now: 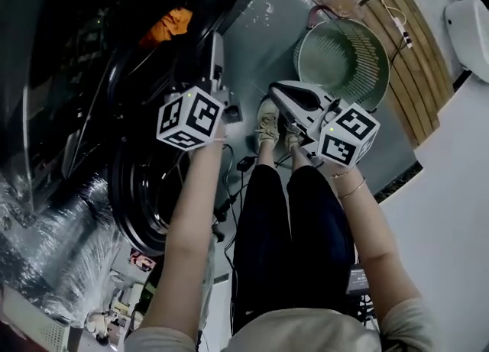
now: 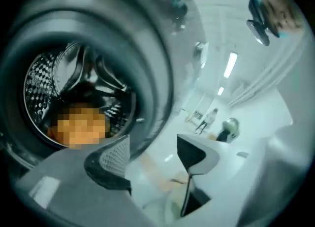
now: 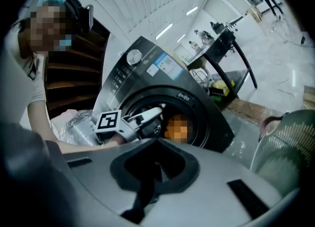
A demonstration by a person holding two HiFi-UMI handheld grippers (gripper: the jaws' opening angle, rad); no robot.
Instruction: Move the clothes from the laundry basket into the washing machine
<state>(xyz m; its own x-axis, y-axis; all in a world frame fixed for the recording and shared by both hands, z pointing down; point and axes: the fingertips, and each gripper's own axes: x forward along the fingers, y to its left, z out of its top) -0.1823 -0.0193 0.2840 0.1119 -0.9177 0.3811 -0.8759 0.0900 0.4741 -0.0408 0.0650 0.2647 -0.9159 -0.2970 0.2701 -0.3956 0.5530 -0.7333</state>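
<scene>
Closest in, the right gripper (image 3: 156, 164) is held above the person's legs (image 1: 290, 243), jaws clenched together with nothing in them. The left gripper (image 2: 153, 156) is right beside it, jaws released and spread wide, empty too, aimed at the washing machine (image 3: 162, 76). The machine's round door (image 1: 144, 184) hangs open just past the left arm. Deeper in, an orange piece of clothing (image 1: 170, 24) is lying inside the drum (image 2: 47, 73). Over on the right, the green laundry basket (image 1: 306, 53) sits on the floor beyond the person's shoes (image 1: 267, 121).

Laundry corner, bright hall: washing machine (image 3: 147, 71), laundry basket (image 1: 344, 60), ceiling strip lights (image 2: 230, 65).
</scene>
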